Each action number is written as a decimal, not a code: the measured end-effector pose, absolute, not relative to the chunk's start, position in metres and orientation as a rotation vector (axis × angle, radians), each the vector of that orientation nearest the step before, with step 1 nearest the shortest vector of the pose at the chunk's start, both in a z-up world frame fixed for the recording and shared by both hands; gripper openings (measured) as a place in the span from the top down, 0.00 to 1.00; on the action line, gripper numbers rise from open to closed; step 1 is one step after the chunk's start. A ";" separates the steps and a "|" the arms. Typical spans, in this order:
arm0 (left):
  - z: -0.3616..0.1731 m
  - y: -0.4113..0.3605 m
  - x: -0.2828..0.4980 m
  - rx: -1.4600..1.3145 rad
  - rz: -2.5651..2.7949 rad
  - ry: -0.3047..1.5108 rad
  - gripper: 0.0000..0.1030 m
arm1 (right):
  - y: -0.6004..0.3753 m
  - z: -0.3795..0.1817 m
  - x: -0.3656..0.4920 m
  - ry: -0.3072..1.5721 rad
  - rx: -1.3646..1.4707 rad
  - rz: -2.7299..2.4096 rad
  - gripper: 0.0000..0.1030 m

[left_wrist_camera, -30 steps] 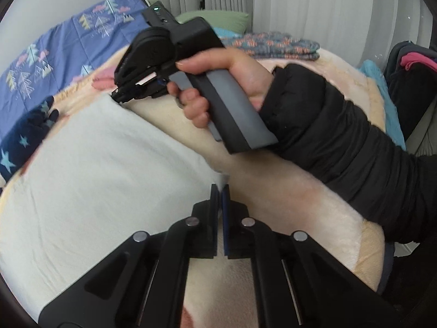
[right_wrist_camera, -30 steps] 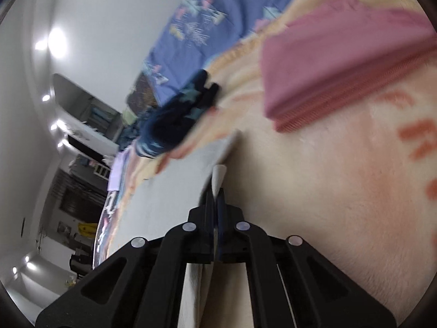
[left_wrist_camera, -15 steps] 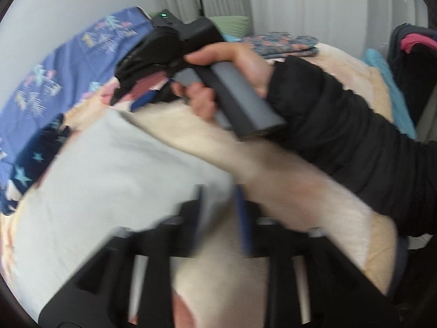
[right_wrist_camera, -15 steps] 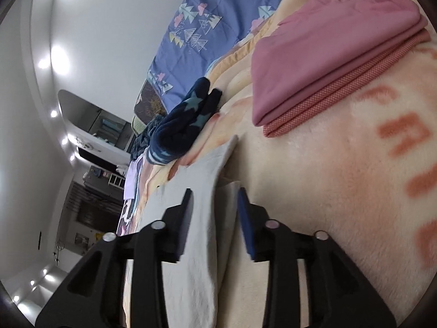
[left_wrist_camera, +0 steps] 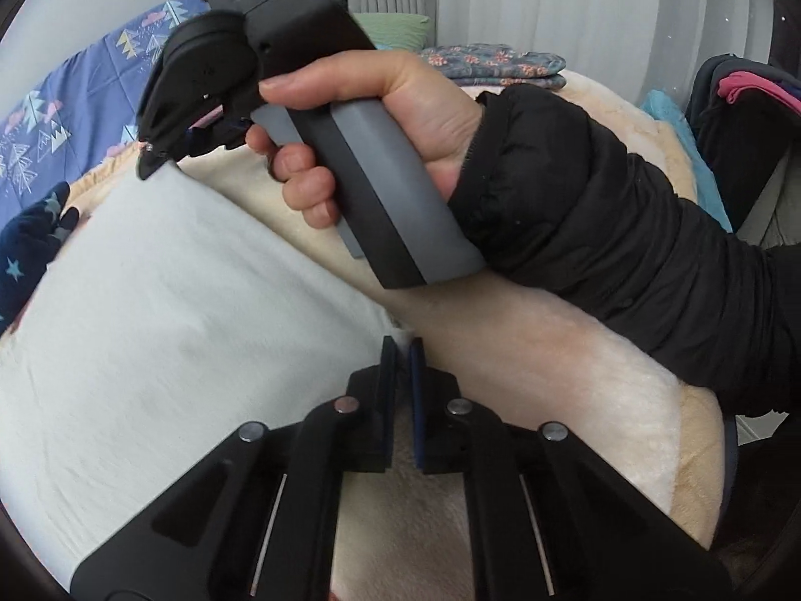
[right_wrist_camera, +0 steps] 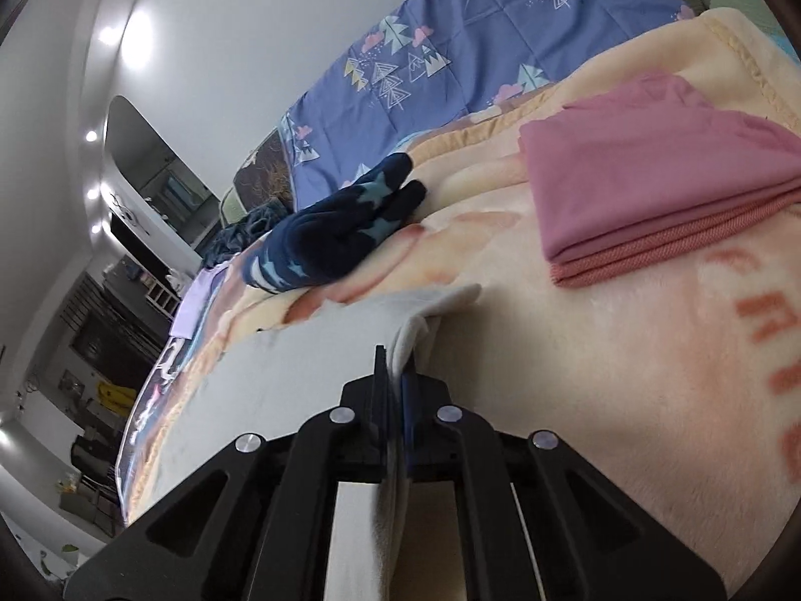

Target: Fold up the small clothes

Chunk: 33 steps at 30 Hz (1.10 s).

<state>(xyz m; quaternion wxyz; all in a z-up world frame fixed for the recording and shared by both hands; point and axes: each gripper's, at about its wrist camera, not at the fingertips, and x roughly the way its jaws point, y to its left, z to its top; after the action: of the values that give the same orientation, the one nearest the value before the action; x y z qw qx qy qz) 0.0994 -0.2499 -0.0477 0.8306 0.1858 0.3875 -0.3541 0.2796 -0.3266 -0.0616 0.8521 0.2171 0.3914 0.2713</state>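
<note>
Here both the left claw [left_wrist_camera: 401, 350] and right claw [right_wrist_camera: 395, 365] pinch the white cloth [left_wrist_camera: 165, 310].

White cloth [left_wrist_camera: 165, 330]: soft, plain, spread mostly flat on the blanket, left side of the left wrist view. Near right corner and far corner both lifted off the surface. Far corner [right_wrist_camera: 425, 318] bunched into a fold.
</note>
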 end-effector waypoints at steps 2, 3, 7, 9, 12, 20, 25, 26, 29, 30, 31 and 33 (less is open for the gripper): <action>-0.051 -0.251 0.100 0.384 -0.760 0.836 0.95 | -0.333 -0.080 0.292 0.888 0.530 0.538 0.96; -0.051 -0.250 0.099 0.381 -0.765 0.838 0.95 | -0.339 -0.081 0.294 0.887 0.572 0.537 0.97; -0.051 -0.245 0.101 0.338 -0.783 0.848 0.95 | -0.360 -0.070 0.284 0.825 0.617 0.466 0.96; -0.053 -0.245 0.102 0.330 -0.784 0.852 0.94 | -0.360 -0.061 0.277 0.802 0.613 0.540 0.92; -0.054 -0.251 0.103 0.332 -0.779 0.855 0.92 | -0.335 -0.044 0.263 0.790 0.478 0.709 0.92; -0.059 -0.250 0.113 0.289 -0.784 0.889 0.91 | -0.307 -0.077 0.275 0.886 0.337 0.582 1.00; -0.061 -0.239 0.118 0.223 -0.802 0.898 0.91 | -0.322 -0.088 0.282 0.900 0.463 0.658 1.00; -0.061 -0.238 0.117 0.221 -0.796 0.894 0.91 | -0.321 -0.088 0.281 0.900 0.469 0.654 1.00; -0.049 -0.231 0.100 0.219 -0.751 0.864 0.89 | -0.325 -0.081 0.271 0.906 0.467 0.613 1.00; -0.042 -0.224 0.093 0.202 -0.745 0.853 0.83 | -0.326 -0.077 0.266 0.907 0.459 0.585 1.00; -0.032 -0.211 0.083 0.178 -0.734 0.829 0.68 | -0.329 -0.073 0.258 0.904 0.458 0.564 1.00; -0.019 -0.191 0.063 0.156 -0.696 0.784 0.62 | -0.335 -0.061 0.236 0.889 0.423 0.493 0.88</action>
<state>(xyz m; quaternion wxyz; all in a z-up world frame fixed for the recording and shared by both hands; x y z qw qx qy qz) 0.0630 -0.1909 -0.0188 0.8629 0.0742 0.3738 -0.3320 0.2359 -0.3346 -0.0610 0.8523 0.2011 0.4222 0.2344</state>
